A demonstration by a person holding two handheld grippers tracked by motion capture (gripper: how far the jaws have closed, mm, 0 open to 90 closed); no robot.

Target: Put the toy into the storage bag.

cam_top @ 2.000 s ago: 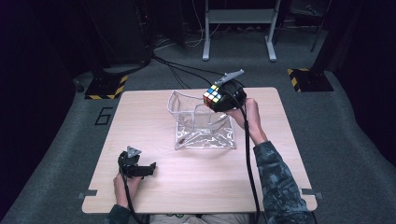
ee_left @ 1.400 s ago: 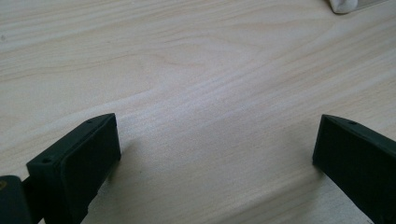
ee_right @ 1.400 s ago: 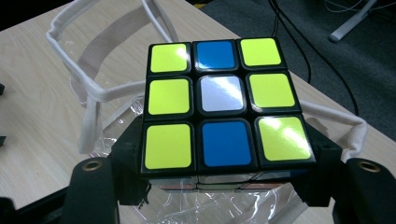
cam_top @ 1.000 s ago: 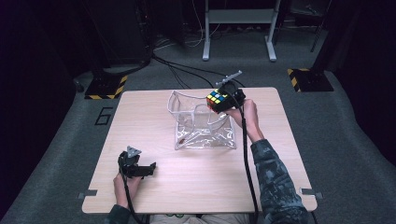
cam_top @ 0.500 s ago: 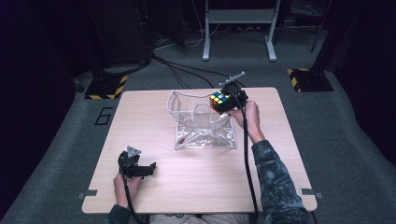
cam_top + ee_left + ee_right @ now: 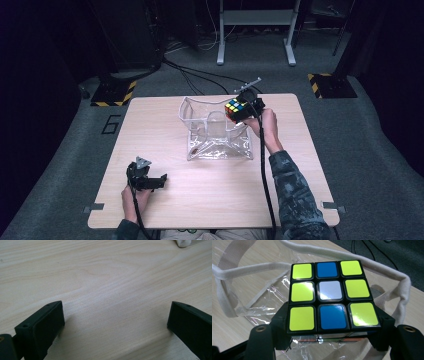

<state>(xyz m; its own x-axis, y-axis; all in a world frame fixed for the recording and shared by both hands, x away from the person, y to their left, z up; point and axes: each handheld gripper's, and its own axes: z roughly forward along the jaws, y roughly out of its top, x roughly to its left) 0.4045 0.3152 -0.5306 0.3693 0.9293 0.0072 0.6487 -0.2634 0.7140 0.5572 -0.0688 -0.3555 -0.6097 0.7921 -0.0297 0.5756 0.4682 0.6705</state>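
My right gripper (image 6: 241, 112) is shut on a Rubik's cube (image 6: 234, 108) and holds it just above the right rim of a clear plastic bag (image 6: 217, 140) with white fabric trim, which stands open in the middle of the wooden table (image 6: 210, 200). In the right gripper view the cube (image 6: 329, 295) shows a mostly yellow face with blue and white squares, the black jaws press on its two sides, and the bag (image 6: 254, 300) lies open below it. My left gripper (image 6: 154, 182) rests on the table near the front left, open (image 6: 115, 322) with bare wood (image 6: 100, 277) between its jaws.
A corner of the bag's white trim (image 6: 185, 242) lies ahead of the left gripper. Beyond the table's far edge stand a grey metal frame (image 6: 255, 30), floor cables (image 6: 200, 75) and two yellow-black striped bases (image 6: 112, 92) (image 6: 330, 85). Grey carpet surrounds the table.
The right gripper with the cube has sunk slightly toward the bag's mouth since the first frame. The left gripper has stayed where it was.
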